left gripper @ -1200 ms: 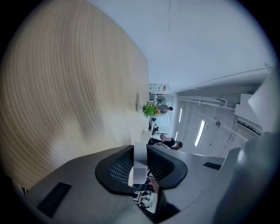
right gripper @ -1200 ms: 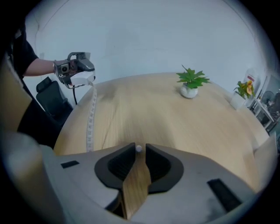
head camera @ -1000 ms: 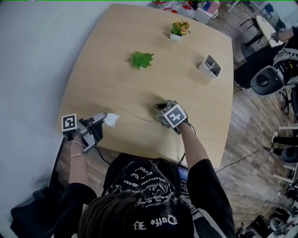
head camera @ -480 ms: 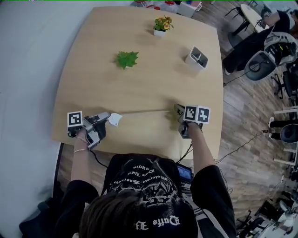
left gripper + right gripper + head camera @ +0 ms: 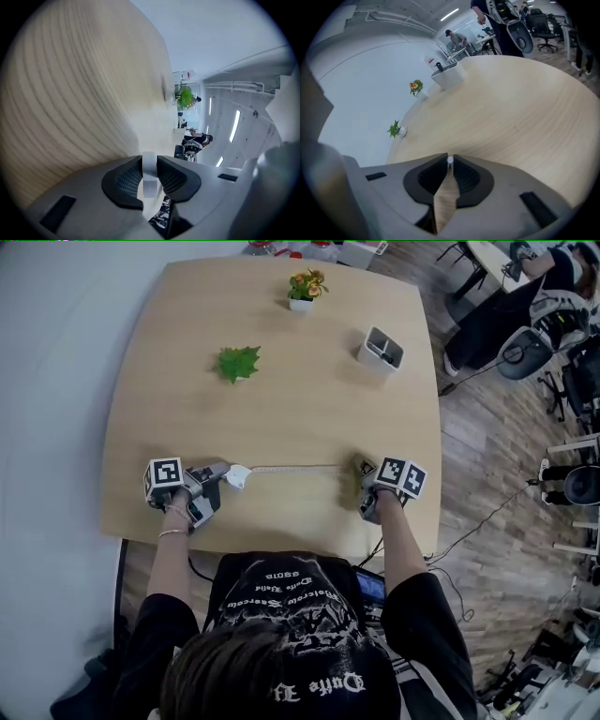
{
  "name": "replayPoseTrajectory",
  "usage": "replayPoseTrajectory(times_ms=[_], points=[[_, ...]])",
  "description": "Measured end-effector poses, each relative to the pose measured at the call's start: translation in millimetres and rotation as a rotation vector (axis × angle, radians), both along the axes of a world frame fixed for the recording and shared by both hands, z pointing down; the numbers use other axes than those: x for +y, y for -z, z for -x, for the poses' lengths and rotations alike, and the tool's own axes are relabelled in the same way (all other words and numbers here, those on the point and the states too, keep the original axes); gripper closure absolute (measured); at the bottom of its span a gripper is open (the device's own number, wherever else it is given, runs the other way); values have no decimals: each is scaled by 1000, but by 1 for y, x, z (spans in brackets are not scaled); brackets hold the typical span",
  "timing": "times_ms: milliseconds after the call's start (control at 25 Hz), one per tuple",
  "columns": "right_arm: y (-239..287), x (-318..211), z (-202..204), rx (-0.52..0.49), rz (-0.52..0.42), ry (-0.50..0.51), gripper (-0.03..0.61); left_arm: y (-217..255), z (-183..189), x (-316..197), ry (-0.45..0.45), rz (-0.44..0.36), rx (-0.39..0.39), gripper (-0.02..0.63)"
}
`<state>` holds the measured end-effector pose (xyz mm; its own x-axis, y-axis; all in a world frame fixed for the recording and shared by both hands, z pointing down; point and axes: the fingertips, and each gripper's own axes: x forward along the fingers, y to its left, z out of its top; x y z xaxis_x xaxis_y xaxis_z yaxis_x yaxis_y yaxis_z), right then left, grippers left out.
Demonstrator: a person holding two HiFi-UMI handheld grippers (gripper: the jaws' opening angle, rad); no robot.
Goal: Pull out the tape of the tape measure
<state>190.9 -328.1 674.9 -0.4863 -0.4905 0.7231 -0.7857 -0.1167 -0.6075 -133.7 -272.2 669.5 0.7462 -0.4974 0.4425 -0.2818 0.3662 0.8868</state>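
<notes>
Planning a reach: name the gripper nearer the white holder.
Right. The right gripper is almost straight in front of the white holder; the left gripper is diagonally off to its left.

We hold both forearms out ahead, bare and well apart. Our left gripper points toward the right one, its jaws pinched on the white tape measure. Our right gripper faces back, jaws nearly together, nipping the tape's end tab.
</notes>
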Motion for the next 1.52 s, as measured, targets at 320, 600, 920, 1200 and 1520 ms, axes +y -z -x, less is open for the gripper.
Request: replayPoseTrajectory(times_ms=[320,600,920,1200,1520], points=[[1,2,2,134,-54,90,525,-6,16,-6,132,12,-57,506],[6,2,9,122,-100,55,455,-8,25,-11,134,11,-164,485],[15,-6,10,85,-179,-12,327,12,25,-25,195,-59,-113,268],[44,-9,-4,101,-291,-1,327,22,37,-14,196,-90,-194,268],[62,2,1,137,-387,41,327,14,75,-10,67,-277,-692,222]])
